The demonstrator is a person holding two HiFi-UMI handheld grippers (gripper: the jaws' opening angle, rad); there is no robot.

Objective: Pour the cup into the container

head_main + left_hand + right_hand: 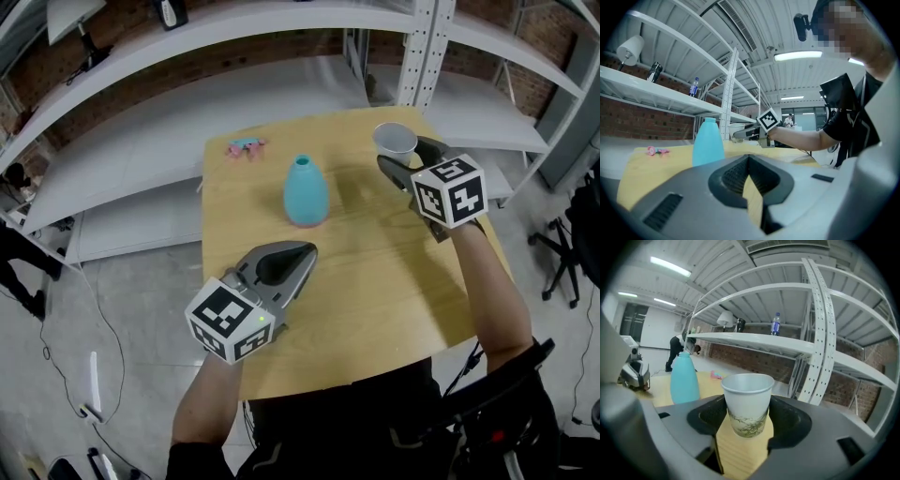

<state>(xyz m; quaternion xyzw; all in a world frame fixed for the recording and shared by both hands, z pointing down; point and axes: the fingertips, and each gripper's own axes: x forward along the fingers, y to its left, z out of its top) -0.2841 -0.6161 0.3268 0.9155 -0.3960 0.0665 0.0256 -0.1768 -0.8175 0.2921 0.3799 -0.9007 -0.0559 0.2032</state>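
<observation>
At two o'clock from the container [307,192], our right gripper [401,156] clasps the cup [395,139] upright against spilling; our left gripper [302,253] waits closed, empty.

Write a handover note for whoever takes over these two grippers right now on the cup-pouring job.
Right gripper: closed on the paper cup, which is upright near the table's far right corner.
Left gripper: shut, empty, over the table's near side.
Blue container: upright mid-table, apart from the cup.
Done: cup gripped.
To do: carry the cup over the container's narrow mouth and pour.
</observation>
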